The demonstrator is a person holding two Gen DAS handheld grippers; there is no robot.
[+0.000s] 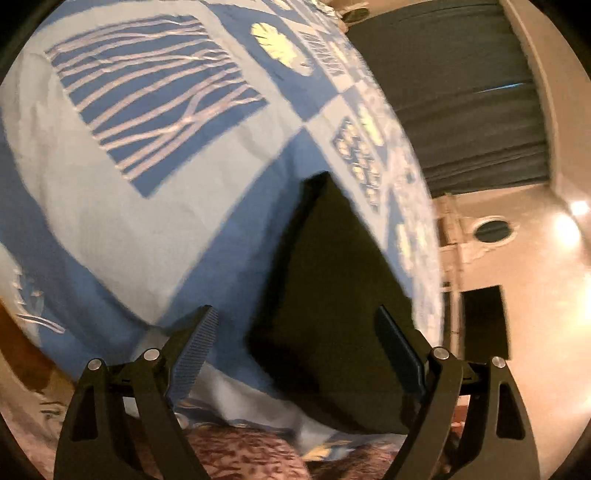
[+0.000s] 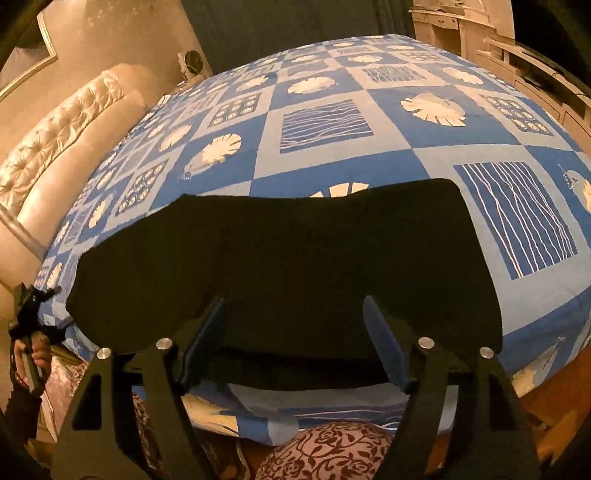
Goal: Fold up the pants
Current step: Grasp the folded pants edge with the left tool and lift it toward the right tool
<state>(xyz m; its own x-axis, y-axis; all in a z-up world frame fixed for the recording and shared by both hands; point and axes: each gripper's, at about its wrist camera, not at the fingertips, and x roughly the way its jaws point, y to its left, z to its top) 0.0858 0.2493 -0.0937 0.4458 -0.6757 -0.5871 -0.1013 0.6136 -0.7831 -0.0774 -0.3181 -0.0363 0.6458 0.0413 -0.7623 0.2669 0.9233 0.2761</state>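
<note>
The black pants (image 2: 295, 266) lie folded into a broad flat rectangle near the front edge of the bed. My right gripper (image 2: 293, 314) hovers over their near edge, its jaws wide apart and holding nothing. In the left wrist view the pants (image 1: 332, 288) show as a dark wedge from one end. My left gripper (image 1: 295, 328) stands open above that end, its right finger (image 1: 399, 347) over the cloth and its left finger (image 1: 195, 350) over the bedspread. The left gripper (image 2: 33, 314) also shows at the far left of the right wrist view, held in a hand.
A blue and white patchwork bedspread (image 2: 332, 129) covers the bed. A tufted cream headboard (image 2: 55, 147) runs along the left. Dark curtains (image 1: 461, 103) and a white cabinet (image 2: 461, 29) stand beyond the bed. Floral-patterned clothing (image 2: 325, 454) of the person is just below the bed's front edge.
</note>
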